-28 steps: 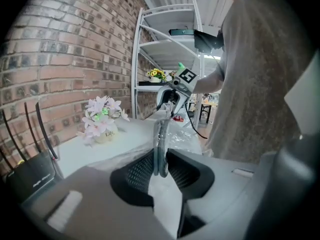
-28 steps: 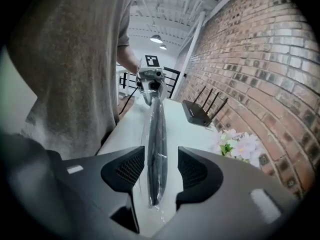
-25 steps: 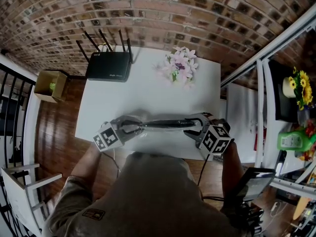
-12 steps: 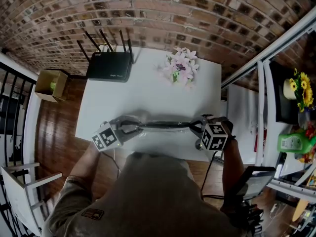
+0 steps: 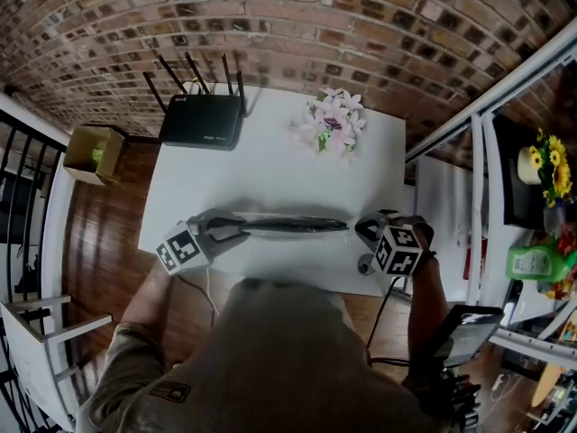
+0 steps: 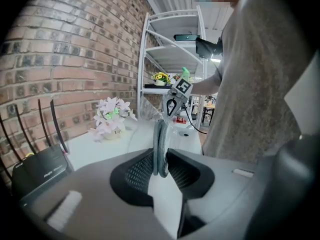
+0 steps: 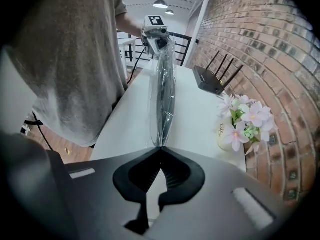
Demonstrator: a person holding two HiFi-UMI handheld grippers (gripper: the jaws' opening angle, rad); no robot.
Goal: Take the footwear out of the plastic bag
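Left tongs (image 6: pixel 160 158): pinching the dark end of the footwear (image 5: pixel 288 225), jaws partly apart with the thick edge between the pads. The grip looks the same as a second ago. In the head view their marker cube has drifted a little toward the left edge of the frame.

Centre: the footwear is still inside the plastic bag (image 7: pixel 159 132). It is held edge-up and stretched in a line between the two tongs, over the near part of the table (image 5: pixel 270 165). I cannot tell whether it rests on the table top.

Right tongs (image 7: pixel 160 147): this is the change. A second ago they sat spread over the right end of the bag. They have just been closing and are now pressed together on the thin clear film at that end. Only film is between the pads, not the footwear. Their cube now sits slightly further right in the head view.

Reading: each end is now held separately, footwear on the left and bag on the right. Judged from this, the setup for pulling is complete but the extraction itself has not begun. Drawing the two apart should slide the footwear out. Risk: the film may slip or tear at the right pinch.
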